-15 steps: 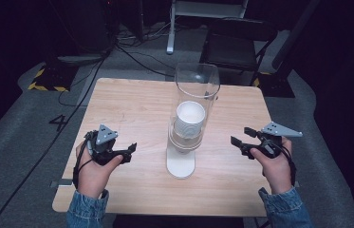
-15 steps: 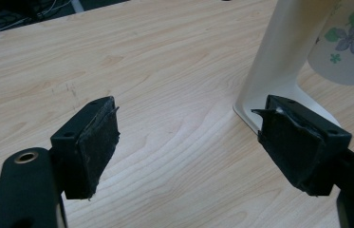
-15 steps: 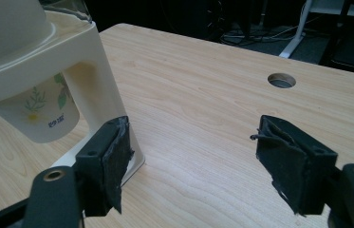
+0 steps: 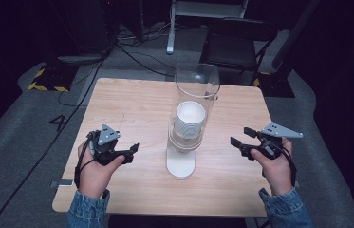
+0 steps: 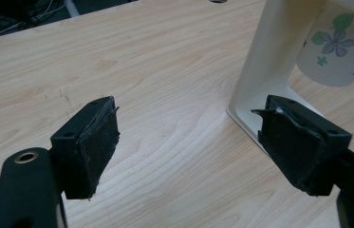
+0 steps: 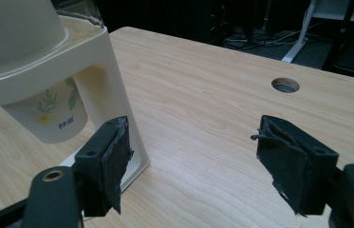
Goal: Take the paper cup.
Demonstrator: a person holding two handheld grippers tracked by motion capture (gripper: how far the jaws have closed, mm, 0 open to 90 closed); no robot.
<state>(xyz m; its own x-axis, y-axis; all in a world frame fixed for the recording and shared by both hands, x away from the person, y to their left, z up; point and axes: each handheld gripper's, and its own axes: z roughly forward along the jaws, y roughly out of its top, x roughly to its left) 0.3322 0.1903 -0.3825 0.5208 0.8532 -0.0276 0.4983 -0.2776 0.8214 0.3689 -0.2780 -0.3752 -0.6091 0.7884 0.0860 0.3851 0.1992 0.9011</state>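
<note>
Both grippers poised beside the cup dispenser point(image 4: 186, 137)

Left hand-held gripper point(image 4: 129, 151) at 9 o'clock and right hand-held gripper point(image 4: 239, 140) at 3 o'clock gape empty; likely next, one closes in on the bottom cup point(image 6: 46, 116) mid-tabletop point(image 4: 132, 102).

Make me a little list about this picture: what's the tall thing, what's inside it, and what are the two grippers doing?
tall thing: cup dispenser, white stand with a clear tube on top, upright at mid-table
inside: stack of paper cups; bottom cup, with a flower print, pokes out below the tube
left gripper: open, holding nothing, left of the dispenser, apart from it
right gripper: open, holding nothing, right of the dispenser, apart from it
table: light wood
</note>
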